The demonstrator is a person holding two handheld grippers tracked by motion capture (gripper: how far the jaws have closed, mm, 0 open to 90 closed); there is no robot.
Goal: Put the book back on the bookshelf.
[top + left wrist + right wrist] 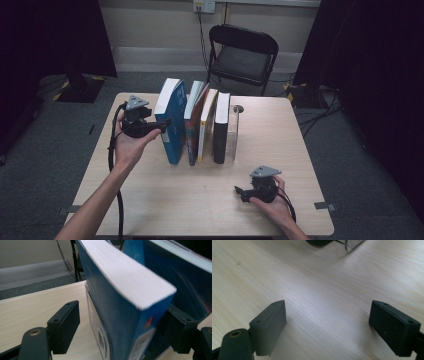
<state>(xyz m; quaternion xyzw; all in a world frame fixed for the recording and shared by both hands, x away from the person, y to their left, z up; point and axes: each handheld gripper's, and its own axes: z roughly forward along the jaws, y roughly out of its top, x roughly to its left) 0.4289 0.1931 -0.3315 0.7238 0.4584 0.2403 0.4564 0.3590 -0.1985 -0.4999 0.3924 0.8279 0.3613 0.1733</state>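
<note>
Our left hand-held gripper stands released around the blue book: the book sits between its jaws, with a gap at one pad. We should push deeper and close squarely before pulling. Our right hand-held gripper rests released on the desk, away from the books.

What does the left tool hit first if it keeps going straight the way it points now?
Likely the blue book. In the left gripper view, the left tool already straddles its near edge: one jaw stands clear on the open side, the other sits against the far cover, so the spine edge should meet the tool's throat. Depth is unclear.
</note>
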